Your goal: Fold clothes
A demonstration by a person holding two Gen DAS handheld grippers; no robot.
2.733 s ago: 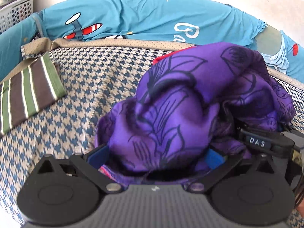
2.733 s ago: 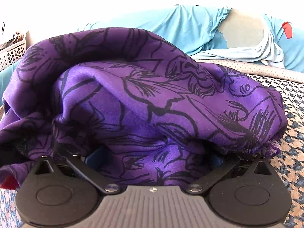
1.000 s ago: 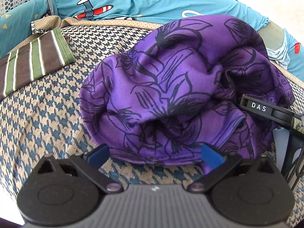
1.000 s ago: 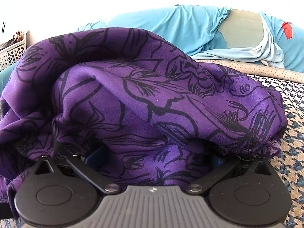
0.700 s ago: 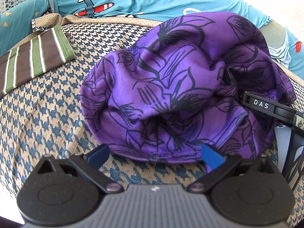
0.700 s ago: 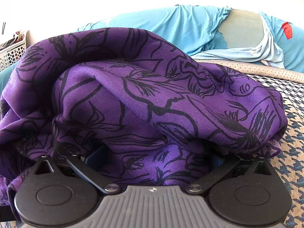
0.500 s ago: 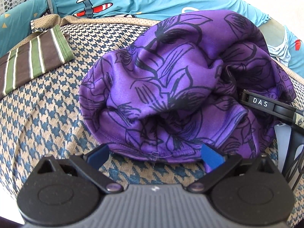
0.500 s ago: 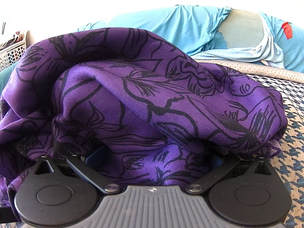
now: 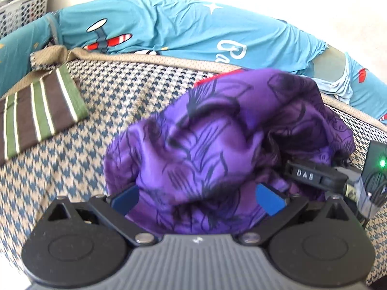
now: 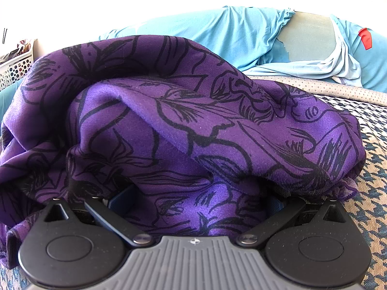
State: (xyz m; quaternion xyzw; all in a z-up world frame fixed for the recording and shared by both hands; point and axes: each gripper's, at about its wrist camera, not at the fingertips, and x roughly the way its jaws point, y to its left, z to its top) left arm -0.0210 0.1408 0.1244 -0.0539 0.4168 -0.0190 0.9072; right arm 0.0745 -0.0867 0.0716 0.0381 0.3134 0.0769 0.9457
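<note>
A purple garment with black flower outlines (image 9: pixel 217 140) lies bunched on the houndstooth surface (image 9: pixel 72 159). My left gripper (image 9: pixel 198 198) has its blue fingers (image 9: pixel 268 199) spread wide, with a fold of the garment lying between them. My right gripper (image 10: pixel 193 203) is buried under the same garment (image 10: pixel 183 125); its jaws stand wide with cloth between them, and its fingertips are hidden. The right gripper's body (image 9: pixel 312 176) shows at the right of the left wrist view.
A folded brown and green striped cloth (image 9: pixel 36 113) lies at the left. A teal sheet with plane prints (image 9: pixel 169 29) runs along the back. A white perforated basket (image 9: pixel 21 12) stands at the far left. A red edge (image 9: pixel 212 78) peeks from behind the purple garment.
My left gripper has moved forward into the purple garment, so cloth now lies between its open fingers. The right gripper has not moved.
</note>
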